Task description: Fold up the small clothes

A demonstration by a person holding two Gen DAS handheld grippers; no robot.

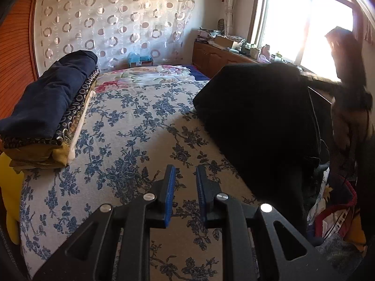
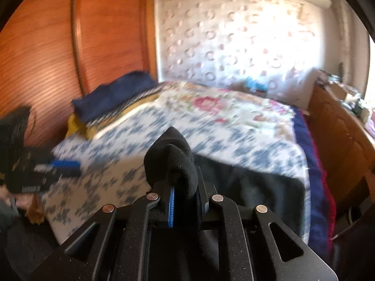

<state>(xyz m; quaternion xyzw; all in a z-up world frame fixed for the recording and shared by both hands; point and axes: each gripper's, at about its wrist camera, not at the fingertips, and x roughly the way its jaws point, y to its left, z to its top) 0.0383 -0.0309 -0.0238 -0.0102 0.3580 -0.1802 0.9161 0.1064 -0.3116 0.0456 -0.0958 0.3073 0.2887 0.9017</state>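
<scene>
Right gripper clamped on black garment | left gripper narrow gap, empty (over bed)

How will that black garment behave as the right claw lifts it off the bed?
Probably floppy: the black garment bunches into soft folds above the right claw, shut on it. It likely drapes and drags, since the rest hangs toward the bed. Looks fleecy, so it is unlikely to slip.

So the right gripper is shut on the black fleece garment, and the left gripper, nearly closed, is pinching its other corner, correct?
Not quite. The right gripper is shut on the black fleece garment, but the left gripper, nearly closed, holds nothing: the left wrist view shows only the blue-flowered bedspread between its pads.
</scene>
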